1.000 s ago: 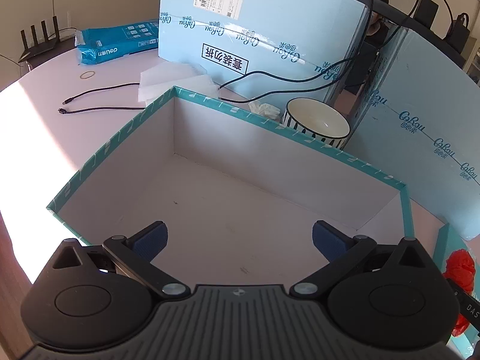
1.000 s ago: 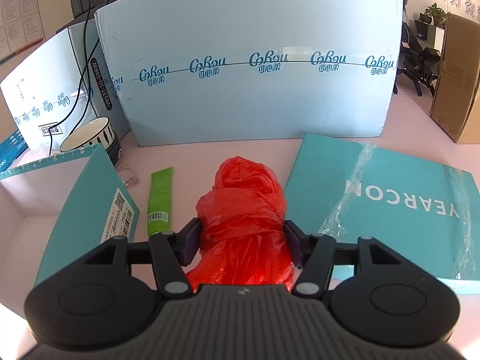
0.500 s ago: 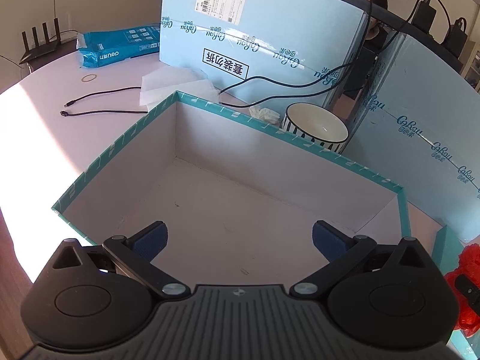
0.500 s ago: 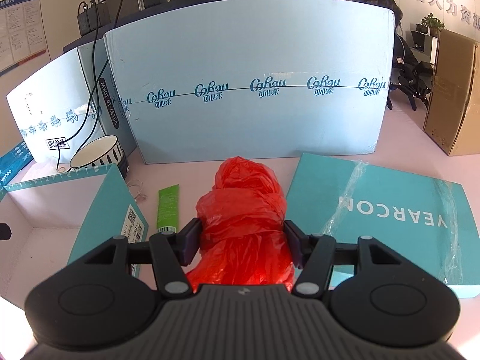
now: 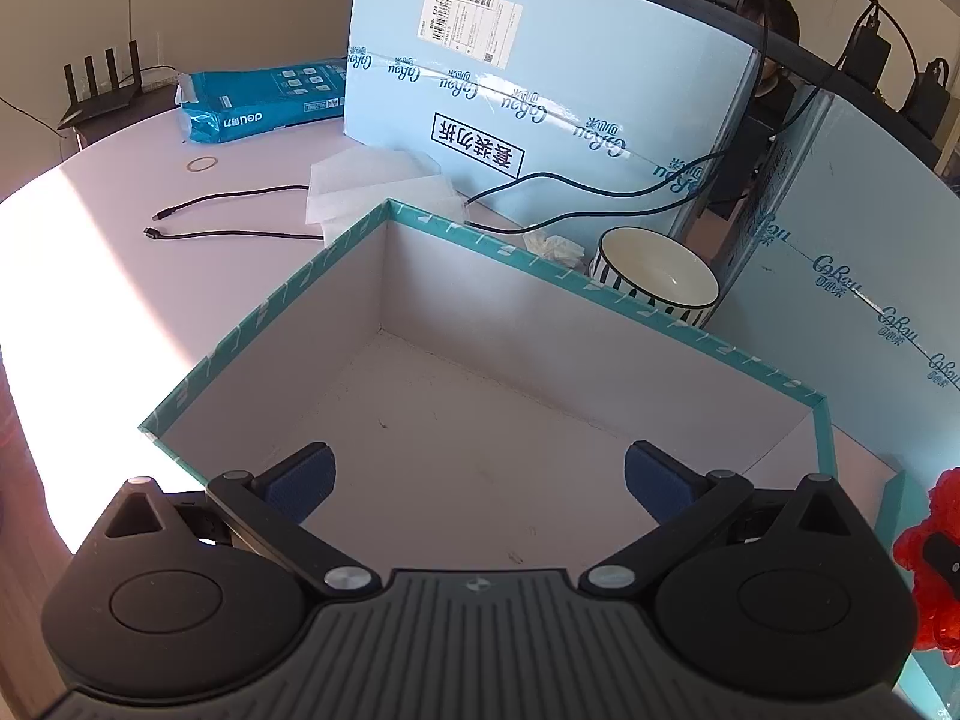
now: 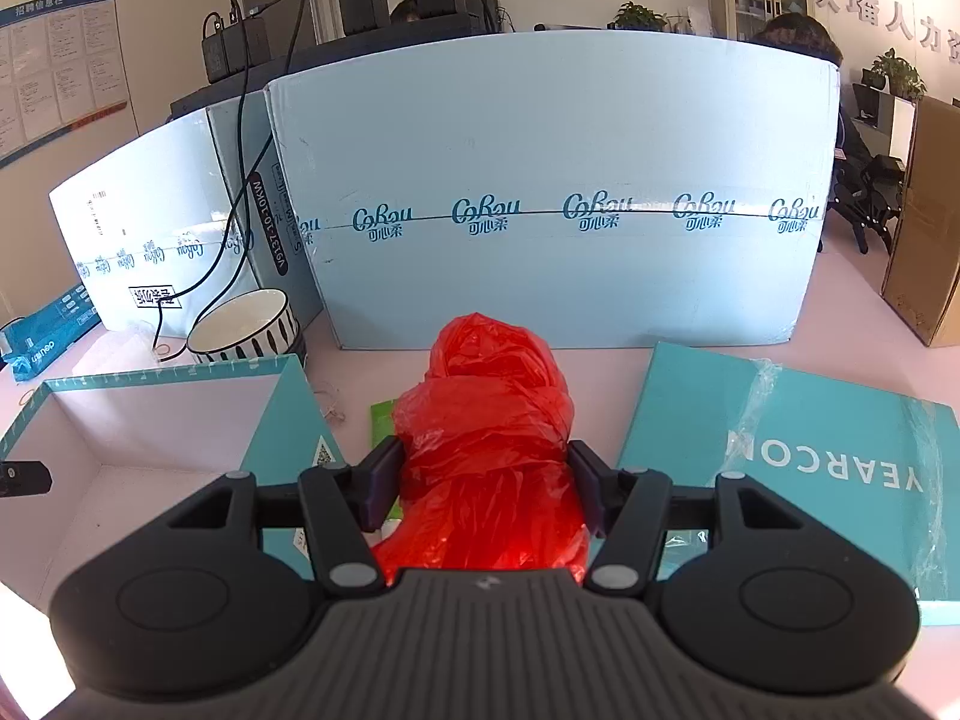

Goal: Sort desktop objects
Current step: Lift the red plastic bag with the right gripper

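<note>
Your right tool (image 6: 483,483) grips the crumpled red plastic bag (image 6: 486,420), its pads pressed into both sides of the bundle, exactly as a second ago. What has changed is the height and the framing: you have lifted the bag off the worktop (image 6: 600,360), and the open teal box (image 6: 162,378) has slid further into the right wrist view. A second ago only a corner of the box's white inside showed; now much of its floor and far wall are visible to the left of the bag. The green tube (image 6: 379,414), which lay fully exposed beside the box, is now mostly hidden behind the bag, with just its top end showing. The teal YEARCON lid (image 6: 780,438) lies flat on the far side of the bag from the box.

Your left tool (image 5: 477,474) hangs over the near edge of the box (image 5: 540,276) with its jaws spread wide and nothing between them, unchanged. In its view the box has drifted slightly, and the red bag (image 5: 936,570) at the box's right side shows a little more than before. The striped bowl (image 5: 654,276) and the black cable (image 5: 240,216) sit behind the box as before.
</note>
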`<action>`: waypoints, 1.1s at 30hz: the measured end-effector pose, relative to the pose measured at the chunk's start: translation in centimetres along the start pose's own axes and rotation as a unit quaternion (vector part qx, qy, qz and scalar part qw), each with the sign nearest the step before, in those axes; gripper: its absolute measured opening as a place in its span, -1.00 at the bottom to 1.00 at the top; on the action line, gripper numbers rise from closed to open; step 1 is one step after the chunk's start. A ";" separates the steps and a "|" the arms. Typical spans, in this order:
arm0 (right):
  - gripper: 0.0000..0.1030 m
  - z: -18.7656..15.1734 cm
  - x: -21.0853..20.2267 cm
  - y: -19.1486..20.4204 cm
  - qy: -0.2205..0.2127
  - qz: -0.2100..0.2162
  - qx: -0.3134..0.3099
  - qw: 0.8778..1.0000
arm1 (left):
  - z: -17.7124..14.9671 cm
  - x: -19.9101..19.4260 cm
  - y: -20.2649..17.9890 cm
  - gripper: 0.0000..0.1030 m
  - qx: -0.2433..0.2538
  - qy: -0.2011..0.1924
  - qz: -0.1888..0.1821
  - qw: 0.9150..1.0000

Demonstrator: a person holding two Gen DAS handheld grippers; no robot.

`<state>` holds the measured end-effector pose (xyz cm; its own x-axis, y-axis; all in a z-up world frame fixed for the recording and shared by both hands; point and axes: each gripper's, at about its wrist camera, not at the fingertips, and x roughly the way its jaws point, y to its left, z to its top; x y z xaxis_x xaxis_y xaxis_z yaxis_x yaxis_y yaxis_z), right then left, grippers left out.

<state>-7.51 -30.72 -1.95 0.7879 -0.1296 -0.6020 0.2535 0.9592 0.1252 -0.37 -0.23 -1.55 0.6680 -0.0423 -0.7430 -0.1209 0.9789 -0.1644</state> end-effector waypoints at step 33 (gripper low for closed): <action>0.18 1.6 0.1 5.6 -0.024 0.039 0.001 0.999 | 2.2 0.7 2.9 1.00 -0.009 -0.017 0.002 1.000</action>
<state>-5.09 -25.79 -0.06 0.8313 -0.0663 -0.5518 0.1913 0.9663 0.1721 1.37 3.02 -1.11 0.6928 -0.0318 -0.7204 -0.1357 0.9754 -0.1736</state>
